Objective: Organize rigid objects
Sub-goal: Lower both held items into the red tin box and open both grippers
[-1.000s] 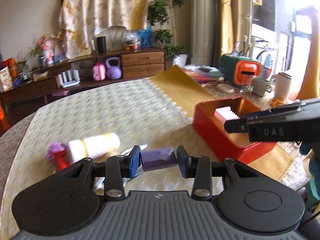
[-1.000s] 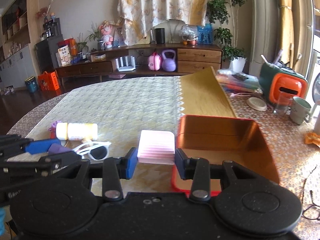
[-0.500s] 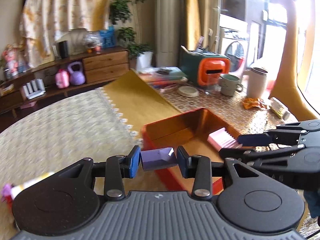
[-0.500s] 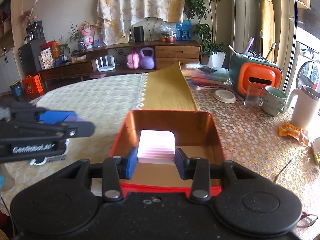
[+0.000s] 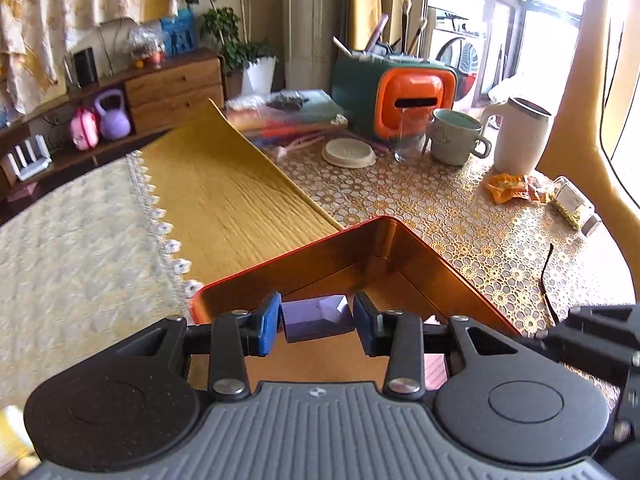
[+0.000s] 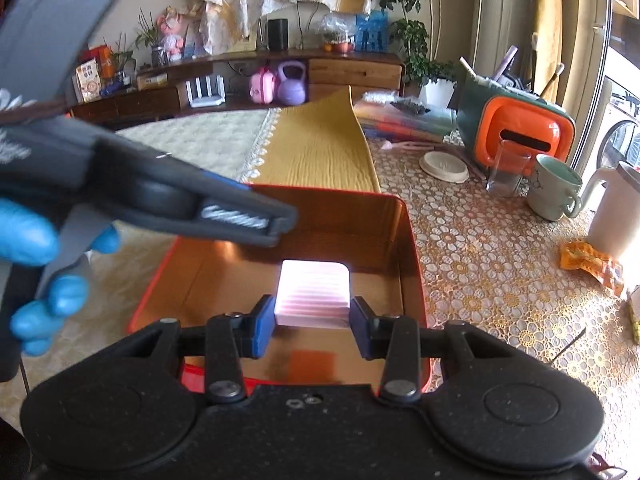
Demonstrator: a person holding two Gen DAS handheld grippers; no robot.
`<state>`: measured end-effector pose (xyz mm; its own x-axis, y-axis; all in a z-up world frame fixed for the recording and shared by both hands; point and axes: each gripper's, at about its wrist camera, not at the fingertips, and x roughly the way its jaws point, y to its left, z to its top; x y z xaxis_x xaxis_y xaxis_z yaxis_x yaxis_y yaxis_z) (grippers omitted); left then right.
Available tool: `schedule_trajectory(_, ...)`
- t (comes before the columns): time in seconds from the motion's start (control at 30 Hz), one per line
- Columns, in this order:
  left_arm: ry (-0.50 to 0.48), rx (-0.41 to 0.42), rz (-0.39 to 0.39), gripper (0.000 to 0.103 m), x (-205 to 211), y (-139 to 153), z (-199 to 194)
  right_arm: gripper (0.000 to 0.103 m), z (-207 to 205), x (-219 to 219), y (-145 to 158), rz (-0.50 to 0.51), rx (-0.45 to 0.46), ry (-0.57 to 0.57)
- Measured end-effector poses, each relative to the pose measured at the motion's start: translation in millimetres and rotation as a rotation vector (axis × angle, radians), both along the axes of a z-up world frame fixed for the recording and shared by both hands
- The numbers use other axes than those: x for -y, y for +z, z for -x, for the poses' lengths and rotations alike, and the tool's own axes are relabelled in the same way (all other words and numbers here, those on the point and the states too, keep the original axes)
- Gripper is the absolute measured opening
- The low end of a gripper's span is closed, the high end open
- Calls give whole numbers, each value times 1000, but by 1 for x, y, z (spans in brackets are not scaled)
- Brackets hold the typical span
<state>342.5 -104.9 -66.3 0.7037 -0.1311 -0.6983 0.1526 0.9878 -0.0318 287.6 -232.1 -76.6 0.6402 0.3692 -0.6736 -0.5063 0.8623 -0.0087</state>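
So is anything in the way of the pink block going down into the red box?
Nothing visible is. The right gripper holds the pink block over the open red box, whose floor below looks bare. The left gripper with its purple block hovers off to the side.

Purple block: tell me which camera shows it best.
The left wrist view. There the purple block sits centred and sharp between the left gripper jaws, its faceted top plain, above the red tin. The right wrist view shows none of it: the left gripper's side hides it.
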Motion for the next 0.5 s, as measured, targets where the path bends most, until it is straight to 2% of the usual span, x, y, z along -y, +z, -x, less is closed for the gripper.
schedule_trajectory(0.17, 20, -79, -2, 39, 4, -19, -30, 40, -14, -7, -11, 39, -38, 12)
schedule_trajectory(0.27, 21, -93, -37, 39, 9, -26, -41, 40, -21, -10, -17, 53, -60, 13)
schedule_trajectory(0.5, 12, -166, -60, 39, 16, -42, -64, 40, -35, -17, -27, 90, -106, 13)
